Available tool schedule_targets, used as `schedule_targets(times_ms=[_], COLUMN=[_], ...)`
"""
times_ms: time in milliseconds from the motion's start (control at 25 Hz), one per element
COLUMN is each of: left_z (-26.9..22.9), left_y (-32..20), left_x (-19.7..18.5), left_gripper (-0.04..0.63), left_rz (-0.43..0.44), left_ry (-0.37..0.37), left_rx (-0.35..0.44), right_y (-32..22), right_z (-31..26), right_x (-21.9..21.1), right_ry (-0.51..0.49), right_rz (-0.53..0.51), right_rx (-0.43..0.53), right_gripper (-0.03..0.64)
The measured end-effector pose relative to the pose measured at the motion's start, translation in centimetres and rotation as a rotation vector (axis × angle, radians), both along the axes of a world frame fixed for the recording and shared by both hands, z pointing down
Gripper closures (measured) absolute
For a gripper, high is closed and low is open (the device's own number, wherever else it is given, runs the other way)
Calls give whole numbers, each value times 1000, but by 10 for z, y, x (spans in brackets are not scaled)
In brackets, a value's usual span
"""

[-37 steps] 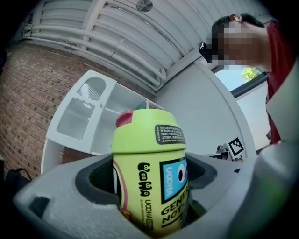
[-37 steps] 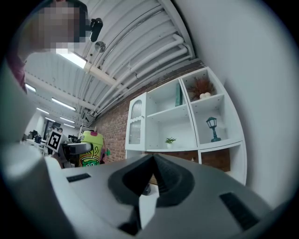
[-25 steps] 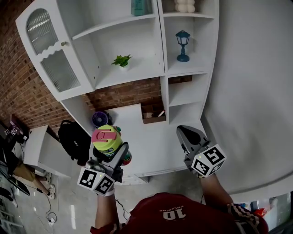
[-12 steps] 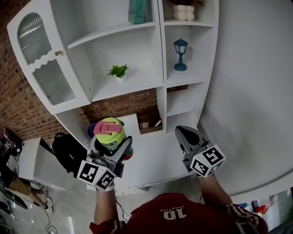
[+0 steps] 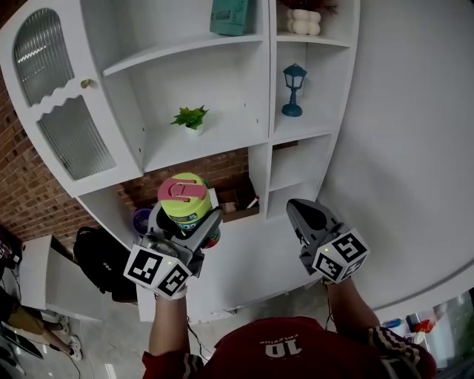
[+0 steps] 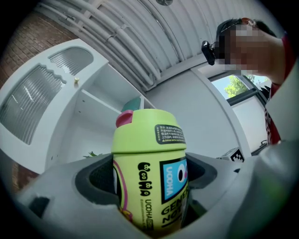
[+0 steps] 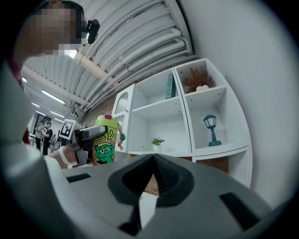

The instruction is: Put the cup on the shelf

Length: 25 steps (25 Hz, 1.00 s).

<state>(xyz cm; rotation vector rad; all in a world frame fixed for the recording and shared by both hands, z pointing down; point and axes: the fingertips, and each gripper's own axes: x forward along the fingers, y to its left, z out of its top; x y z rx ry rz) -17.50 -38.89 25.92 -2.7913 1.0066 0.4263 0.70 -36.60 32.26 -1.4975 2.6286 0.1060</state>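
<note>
Left tongs: the left gripper [image 5: 185, 231] has its jaws set wide and pressed against both sides of the cup's lower body. The hold looks firm.
Right tongs: the right gripper [image 7: 152, 158] has its jaws brought together at the tips with nothing between them. It hangs level to the right of the cup and well apart from it.
Cup: a lime-green lidded cup [image 6: 149, 172] with a pink flip cap. It stands upright in the left jaws, in the air in front of the white shelf unit [image 5: 222, 144], and touches no board.
Shelf contents: a small potted plant [image 5: 191, 118] on the wide middle board. A blue lantern [image 5: 294, 89] in the right compartment. A teal box [image 5: 229, 16] on the board above. A ribbed glass door [image 5: 52, 81] stands open at the left.
Done: the cup is gripped and lifted clear of the counter [image 5: 252, 255].
Left to do: carry the cup onto a board, set it down upright and release it. No part of this is yet shown.
Likely spot: in my judgement, the bare stretch of the wide board beside the plant.
Risk: the cup is tall and gripped low, so it could tip as the jaws open.
</note>
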Motion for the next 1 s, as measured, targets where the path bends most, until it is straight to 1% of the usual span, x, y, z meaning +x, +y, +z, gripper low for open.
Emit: schedule_targets(times_ms=[120,280,400,480,600,800,920,1000], left_z=[3,2,-7,-15,-30,-53,-64,-69], left_y=[-13,-36,-54,-65,-82,-116,-139,-156], left_x=[6,18,28,39,58,86,100,105], left_gripper=[183,183,183,183,183,183,183,183], left_rz=[31,55,34,28,30,20,15,1], left_ry=[-8,6,-13,-31,-29,-30,-7,-7], left_rx=[-4,-19,3,29,46,69,64,61], right_y=[-7,-19,-33,-43,-59,-86,-97,-104], right_z=[3,9,10,9,4,-7,-12,-13], right_x=[1,5,7,13,22,38,47,50], right_ry=[-7,-29,-29,-51,-91,-38,-35,-36], right_rz=[11,4,-19,-41,-74,-70,-87,-100], right_rx=[-18,-42,-40,-44,-41,-19,-15,-12], right_gripper=[624,623,623,623,623,618,617,617])
